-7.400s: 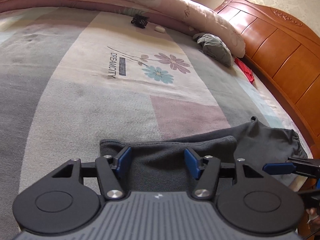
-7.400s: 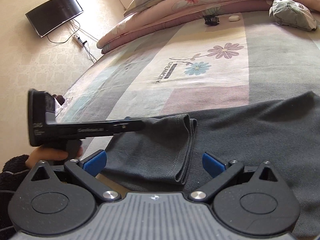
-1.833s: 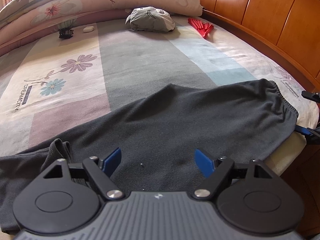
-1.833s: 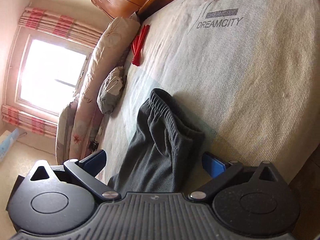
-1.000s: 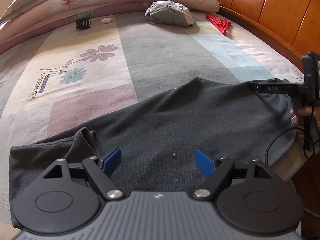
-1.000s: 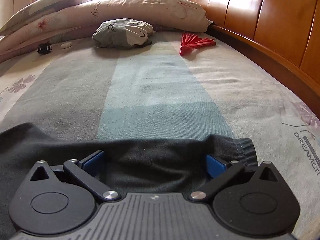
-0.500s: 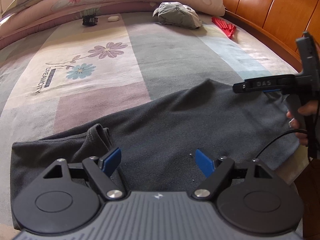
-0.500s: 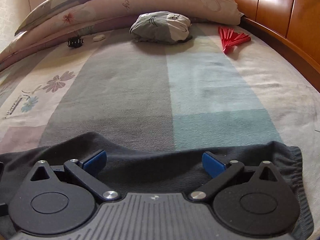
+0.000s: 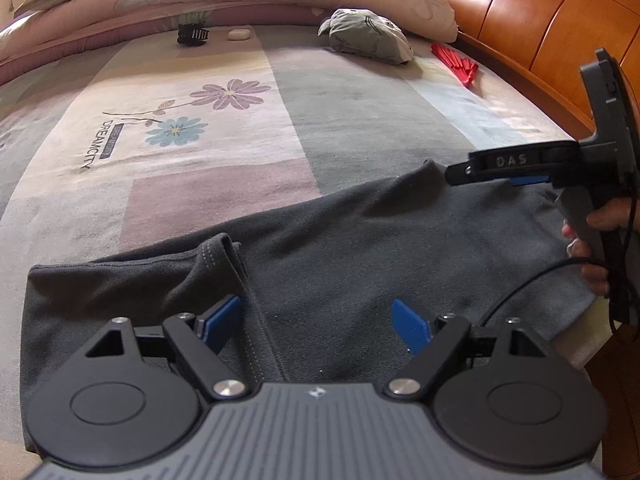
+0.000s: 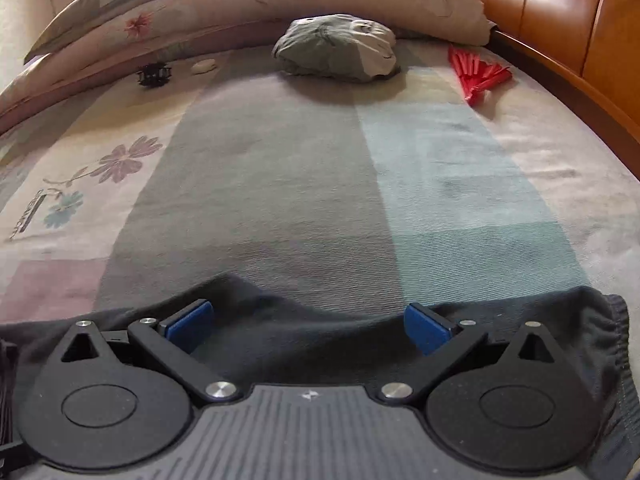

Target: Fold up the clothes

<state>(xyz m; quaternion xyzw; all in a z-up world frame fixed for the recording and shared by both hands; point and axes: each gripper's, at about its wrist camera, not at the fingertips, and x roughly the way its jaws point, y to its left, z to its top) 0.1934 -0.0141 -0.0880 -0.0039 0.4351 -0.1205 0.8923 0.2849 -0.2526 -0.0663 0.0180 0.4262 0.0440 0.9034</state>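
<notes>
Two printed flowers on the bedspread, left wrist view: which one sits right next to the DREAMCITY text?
The blue flower, directly beside the DREAMCITY lettering. The purple flower lies farther up the bedspread, toward the pillows.

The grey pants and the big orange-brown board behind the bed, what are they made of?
The grey pants look like soft knit jersey, probably cotton: matte, slightly fuzzy, with a gathered elastic waistband. The headboard looks like varnished wood: orange-brown panels with glossy reflections, though it could be veneer.

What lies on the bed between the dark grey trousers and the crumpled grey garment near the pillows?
Nothing: in the right wrist view only bare bedsheet separates the trousers from the crumpled garment.
</notes>
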